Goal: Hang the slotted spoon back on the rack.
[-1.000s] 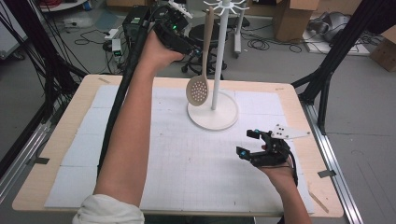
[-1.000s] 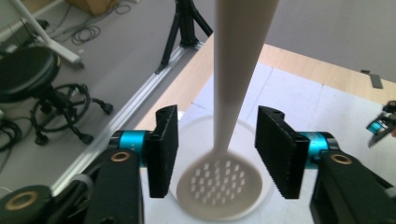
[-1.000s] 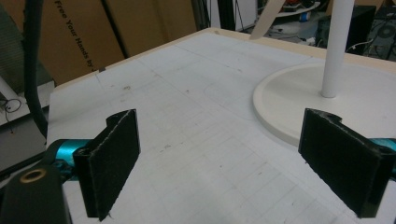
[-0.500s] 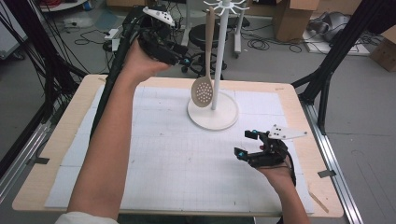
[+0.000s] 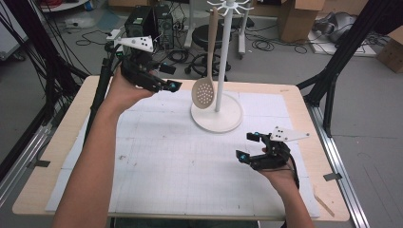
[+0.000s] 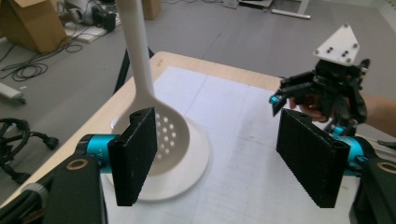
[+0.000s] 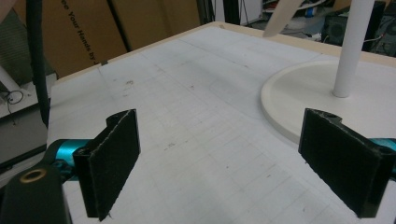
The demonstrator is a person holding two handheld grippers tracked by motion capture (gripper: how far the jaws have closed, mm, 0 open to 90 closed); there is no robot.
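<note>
1. Left gripper (image 5: 164, 85) is off to the left of the spoon (image 5: 205, 90); its jaws have just been opening, with nothing between them.
2. Spoon hangs from the rack (image 5: 223, 57), bowl just above the base. The hanging step looks done.
3. Right gripper (image 5: 252, 147) rests open and empty on the table (image 5: 157, 161), near the base.
4. Left to do: likely just pulling the hands clear.

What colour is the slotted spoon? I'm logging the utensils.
Cream-beige, matching its stand; the spoon shows best in the left gripper view.
</note>
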